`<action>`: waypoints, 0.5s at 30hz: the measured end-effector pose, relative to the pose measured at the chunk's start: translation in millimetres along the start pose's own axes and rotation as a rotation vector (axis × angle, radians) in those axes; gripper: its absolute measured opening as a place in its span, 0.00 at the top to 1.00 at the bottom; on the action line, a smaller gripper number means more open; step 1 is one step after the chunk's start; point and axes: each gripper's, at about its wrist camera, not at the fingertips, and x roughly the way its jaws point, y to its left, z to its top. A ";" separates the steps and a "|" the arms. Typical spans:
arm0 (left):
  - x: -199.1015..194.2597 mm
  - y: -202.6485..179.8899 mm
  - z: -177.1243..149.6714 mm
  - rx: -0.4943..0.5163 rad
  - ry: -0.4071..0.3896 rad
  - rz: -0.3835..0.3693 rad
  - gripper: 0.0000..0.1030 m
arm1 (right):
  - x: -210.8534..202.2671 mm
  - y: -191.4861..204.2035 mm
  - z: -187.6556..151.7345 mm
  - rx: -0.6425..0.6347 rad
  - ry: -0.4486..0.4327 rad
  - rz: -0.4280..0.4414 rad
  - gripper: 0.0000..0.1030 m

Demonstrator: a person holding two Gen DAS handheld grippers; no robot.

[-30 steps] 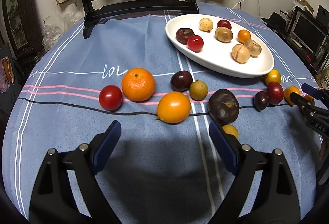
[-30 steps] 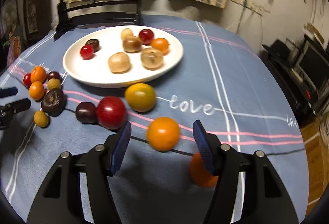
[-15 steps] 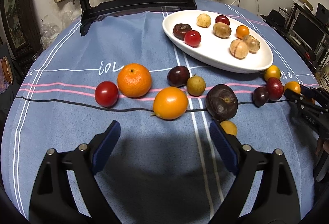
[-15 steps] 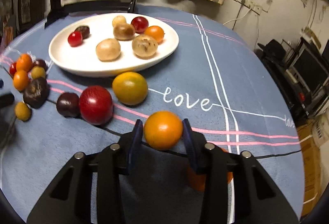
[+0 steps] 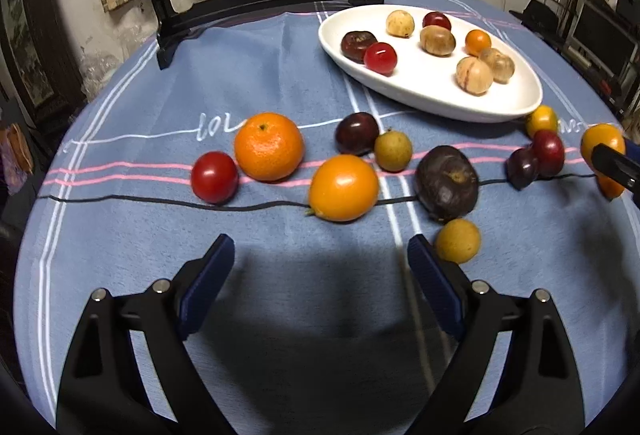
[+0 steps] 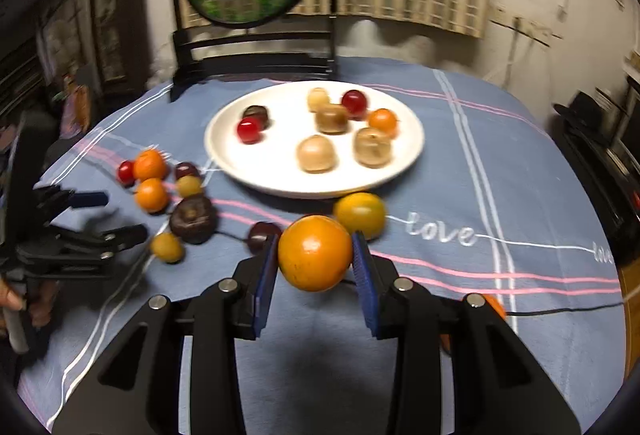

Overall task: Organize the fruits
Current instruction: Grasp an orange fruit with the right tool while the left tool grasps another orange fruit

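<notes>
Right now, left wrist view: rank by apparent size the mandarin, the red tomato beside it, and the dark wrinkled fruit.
1. mandarin
2. dark wrinkled fruit, a bit smaller, though it sits slightly nearer the camera, so the gap is unsure
3. red tomato, clearly smallest

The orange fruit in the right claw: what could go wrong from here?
1. The orange fruit is round and smooth, and the right claw grips it only at its sides, so it might slip and roll across the tablecloth.
2. The white plate already holds seven fruits, so setting it down there could knock them.
3. The yellow-green fruit lies close ahead and may get bumped.
</notes>
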 end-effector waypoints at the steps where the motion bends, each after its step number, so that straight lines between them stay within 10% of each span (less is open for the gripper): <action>1: 0.7 1.4 0.2 -0.002 -0.001 0.006 0.13 | 0.1 2.3 -0.3 -0.005 0.003 0.006 0.64; 15: 17.0 14.6 5.6 -0.126 0.048 -0.044 0.13 | 5.0 10.1 -3.2 -0.029 0.042 0.045 0.64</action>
